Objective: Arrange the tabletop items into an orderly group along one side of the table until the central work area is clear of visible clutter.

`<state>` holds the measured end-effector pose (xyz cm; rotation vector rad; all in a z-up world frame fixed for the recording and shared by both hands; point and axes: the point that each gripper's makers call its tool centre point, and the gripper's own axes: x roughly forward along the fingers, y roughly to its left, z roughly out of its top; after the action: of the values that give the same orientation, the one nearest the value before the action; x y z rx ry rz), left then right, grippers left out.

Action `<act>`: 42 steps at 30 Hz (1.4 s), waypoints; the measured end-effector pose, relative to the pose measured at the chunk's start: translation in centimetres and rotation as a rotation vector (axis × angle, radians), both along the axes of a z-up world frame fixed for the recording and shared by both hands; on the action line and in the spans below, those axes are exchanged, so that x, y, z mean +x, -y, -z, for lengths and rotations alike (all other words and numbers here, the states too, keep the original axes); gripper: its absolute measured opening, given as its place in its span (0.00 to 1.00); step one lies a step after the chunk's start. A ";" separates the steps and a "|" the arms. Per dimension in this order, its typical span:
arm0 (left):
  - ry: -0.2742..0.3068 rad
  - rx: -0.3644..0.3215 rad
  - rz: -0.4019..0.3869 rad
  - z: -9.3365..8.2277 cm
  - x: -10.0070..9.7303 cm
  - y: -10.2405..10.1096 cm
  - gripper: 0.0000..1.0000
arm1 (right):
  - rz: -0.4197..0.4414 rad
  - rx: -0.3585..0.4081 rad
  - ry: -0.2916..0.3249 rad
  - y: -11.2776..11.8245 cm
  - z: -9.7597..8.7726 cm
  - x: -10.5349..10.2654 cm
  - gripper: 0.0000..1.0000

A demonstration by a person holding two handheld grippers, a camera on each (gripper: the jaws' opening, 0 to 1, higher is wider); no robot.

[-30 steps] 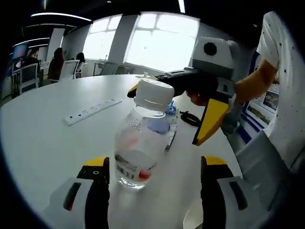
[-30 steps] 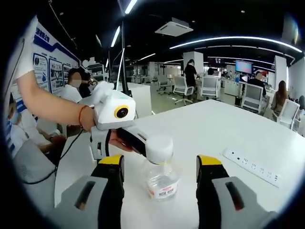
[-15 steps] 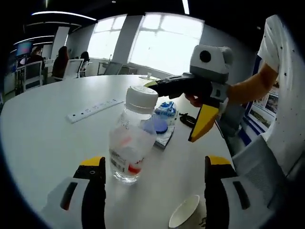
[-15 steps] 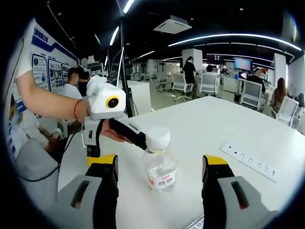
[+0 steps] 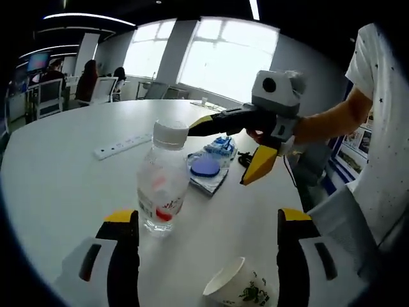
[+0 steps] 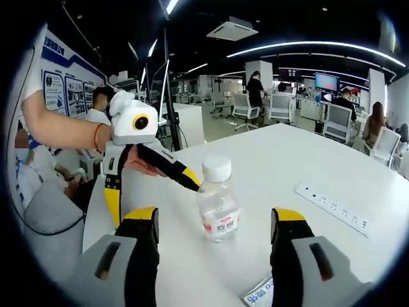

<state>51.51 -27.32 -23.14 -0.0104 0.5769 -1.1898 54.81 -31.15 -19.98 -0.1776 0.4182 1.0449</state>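
Observation:
A clear plastic bottle with a white cap stands upright on the white table. It is a little ahead of my open left gripper and touches neither jaw. My right gripper reaches in from the right, open, one yellow tip close to the cap. In the right gripper view the same bottle stands just beyond my open right gripper. There the left gripper comes from the left, open, one tip beside the bottle's neck.
A paper cup lies near the left jaws. A blue packet with a round blue lid and a black cable lie behind the bottle. A white power strip lies further out. Seated people and office chairs surround the table.
Both grippers have drawn back from the bottle, which now looks smaller and stands clear of the left jaws. The paper cup has come into the left gripper view.

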 end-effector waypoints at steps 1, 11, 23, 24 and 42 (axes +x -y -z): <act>0.000 -0.002 -0.002 -0.2 -0.3 -0.1 0.92 | -0.001 -0.001 -0.002 0.0 0.0 -0.1 0.70; -0.011 -0.012 -0.030 -1.4 -2.3 -0.5 0.92 | -0.036 -0.016 -0.025 0.1 0.2 -1.6 0.70; 0.007 -0.031 -0.082 -3.7 -4.7 -1.3 0.93 | -0.089 -0.035 -0.071 0.6 1.0 -3.7 0.70; 0.007 -0.033 -0.085 -3.8 -4.9 -1.3 0.93 | -0.094 -0.038 -0.071 0.6 1.1 -3.9 0.70; 0.014 -0.035 -0.134 -5.0 -7.3 -1.5 0.92 | -0.236 -0.068 -0.179 -1.0 3.5 -8.6 0.65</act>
<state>44.20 -25.78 -18.16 -0.0693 0.5343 -1.0693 46.16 -30.10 -23.45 -0.1979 0.6053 1.2845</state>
